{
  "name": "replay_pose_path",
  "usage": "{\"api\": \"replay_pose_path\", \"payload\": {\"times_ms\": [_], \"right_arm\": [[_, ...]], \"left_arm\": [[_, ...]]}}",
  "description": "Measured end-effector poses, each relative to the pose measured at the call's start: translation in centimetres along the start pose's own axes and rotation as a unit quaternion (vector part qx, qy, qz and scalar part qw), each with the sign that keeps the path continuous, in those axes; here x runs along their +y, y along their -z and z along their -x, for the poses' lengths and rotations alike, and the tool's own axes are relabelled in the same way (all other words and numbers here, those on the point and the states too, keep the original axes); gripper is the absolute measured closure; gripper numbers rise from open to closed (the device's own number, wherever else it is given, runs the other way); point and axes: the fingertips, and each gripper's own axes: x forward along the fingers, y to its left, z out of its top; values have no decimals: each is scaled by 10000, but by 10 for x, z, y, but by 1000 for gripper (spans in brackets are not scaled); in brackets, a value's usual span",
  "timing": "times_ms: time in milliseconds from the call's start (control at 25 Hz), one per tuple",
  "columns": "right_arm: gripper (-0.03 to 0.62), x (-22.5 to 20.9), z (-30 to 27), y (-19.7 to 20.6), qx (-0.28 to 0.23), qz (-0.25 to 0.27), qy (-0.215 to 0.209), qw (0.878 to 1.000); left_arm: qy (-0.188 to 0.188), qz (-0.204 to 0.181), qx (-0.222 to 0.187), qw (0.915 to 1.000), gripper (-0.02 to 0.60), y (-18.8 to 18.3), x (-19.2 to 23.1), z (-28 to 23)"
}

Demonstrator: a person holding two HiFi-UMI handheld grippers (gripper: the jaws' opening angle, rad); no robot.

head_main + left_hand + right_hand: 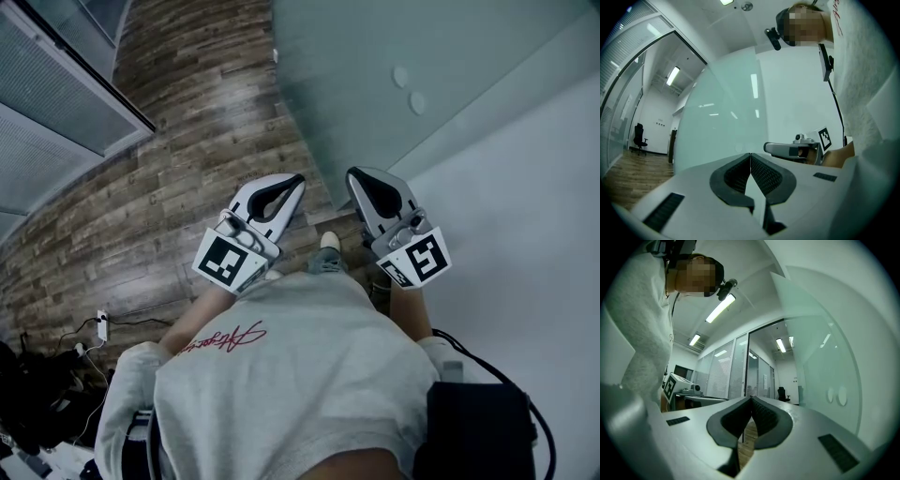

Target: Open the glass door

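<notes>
Glass door (375,84) at 12 to 1 o'clock in head view, frosted, two round discs (401,77) on it. At 6 o'clock from door's near edge: left gripper (298,180) and right gripper (352,174), side by side, apart. Fingers of both pressed together, nothing pinched. Contact with door not discernible. Wood floor (187,159) at 9 o'clock, white wall (525,216) at 3 o'clock.

The left gripper (296,180) and right gripper (352,174) were held side by side before the person's chest, near each other but apart, both pointing away from the body. The left fingers (765,175) met at their tips with nothing between them, as did the right fingers (765,420).
</notes>
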Motion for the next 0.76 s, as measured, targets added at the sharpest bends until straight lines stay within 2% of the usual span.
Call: {"api": "replay_pose_path", "payload": {"times_ms": [320, 520, 760], "right_arm": [[577, 11, 1, -2, -29, 25, -64, 10000], [577, 11, 1, 0, 52, 103, -116, 9999], [577, 8, 5, 2, 148, 125, -82, 9998]], "left_arm": [[67, 27, -58, 10000, 565, -9, -6, 6], [124, 9, 72, 9999, 565, 1, -9, 6], [70, 14, -56, 10000, 565, -10, -9, 2]]}}
